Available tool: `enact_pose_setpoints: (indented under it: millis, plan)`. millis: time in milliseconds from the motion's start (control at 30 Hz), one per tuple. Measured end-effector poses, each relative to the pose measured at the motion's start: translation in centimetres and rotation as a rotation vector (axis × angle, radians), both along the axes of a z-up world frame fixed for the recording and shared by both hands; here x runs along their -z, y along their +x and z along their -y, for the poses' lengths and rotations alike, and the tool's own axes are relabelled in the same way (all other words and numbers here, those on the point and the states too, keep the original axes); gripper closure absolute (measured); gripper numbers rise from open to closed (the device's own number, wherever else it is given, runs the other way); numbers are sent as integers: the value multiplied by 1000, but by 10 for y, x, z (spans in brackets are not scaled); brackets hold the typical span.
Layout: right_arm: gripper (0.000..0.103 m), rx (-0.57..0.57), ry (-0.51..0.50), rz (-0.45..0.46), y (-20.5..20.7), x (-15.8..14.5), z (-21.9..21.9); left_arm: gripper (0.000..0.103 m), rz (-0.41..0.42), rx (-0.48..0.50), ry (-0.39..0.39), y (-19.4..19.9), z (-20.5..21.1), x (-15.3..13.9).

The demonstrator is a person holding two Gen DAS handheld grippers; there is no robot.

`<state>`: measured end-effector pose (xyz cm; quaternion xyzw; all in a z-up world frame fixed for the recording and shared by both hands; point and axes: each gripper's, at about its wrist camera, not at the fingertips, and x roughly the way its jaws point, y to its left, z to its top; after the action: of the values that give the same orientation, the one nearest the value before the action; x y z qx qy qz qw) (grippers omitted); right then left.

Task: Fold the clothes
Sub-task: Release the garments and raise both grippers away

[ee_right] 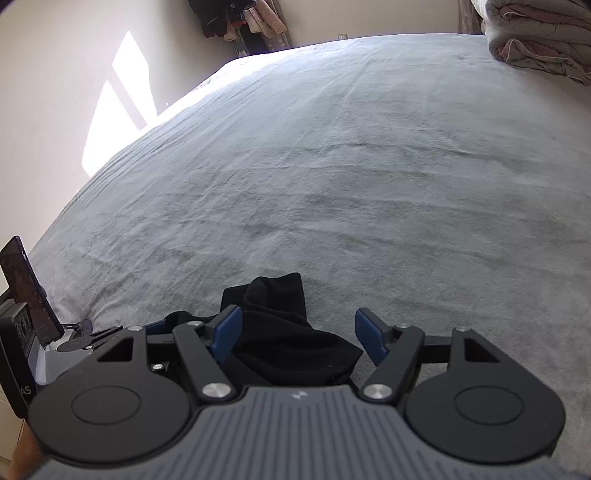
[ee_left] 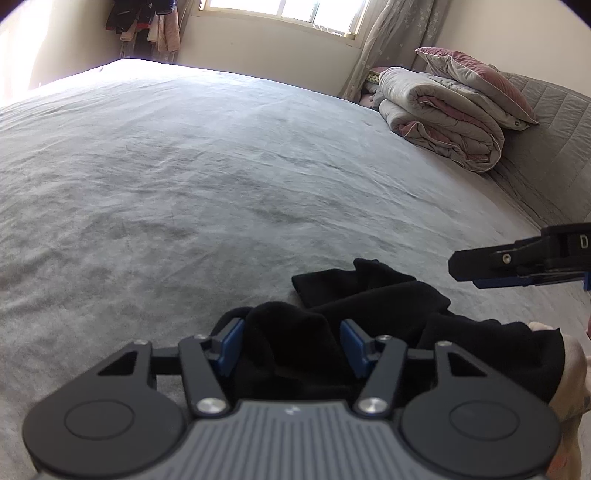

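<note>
**Black garment bunched at the near edge of the bed**

Your left tool is spread around a hump of the black garment; its full shape is unreadable. Your right tool is spread, cloth by its left pad. Grey bed.

Daylight enters through the window, overexposing the bed's far corner and throwing a glaring patch on the wall. Fisheye distortion bends the edges; corners vignette dark. Focus is fairly sharp.
</note>
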<state>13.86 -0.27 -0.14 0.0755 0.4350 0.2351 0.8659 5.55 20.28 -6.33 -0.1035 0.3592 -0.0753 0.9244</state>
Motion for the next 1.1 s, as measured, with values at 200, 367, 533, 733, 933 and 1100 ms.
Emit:
enact_pose_setpoints:
  millis: [200,367,533,733,933,1100]
  plan:
    - [31,-40,-18,-8,19,15,-48,71,-1,-22,-44,0,-12,2]
    - [43,-62,-101,19,28,27,-76,81,-14,-59,-103,3,-22,4]
    - [93,-29,-218,31,32,41,-84,86,-16,-98,-127,6,-23,3]
    - [97,74,-207,50,37,36,-57,92,-1,-142,-145,7,-24,-1]
    - [98,186,-231,89,40,23,-17,95,38,-195,-166,7,-29,-10]
    - [98,279,-251,107,36,16,28,95,56,-256,-189,11,-32,-15]
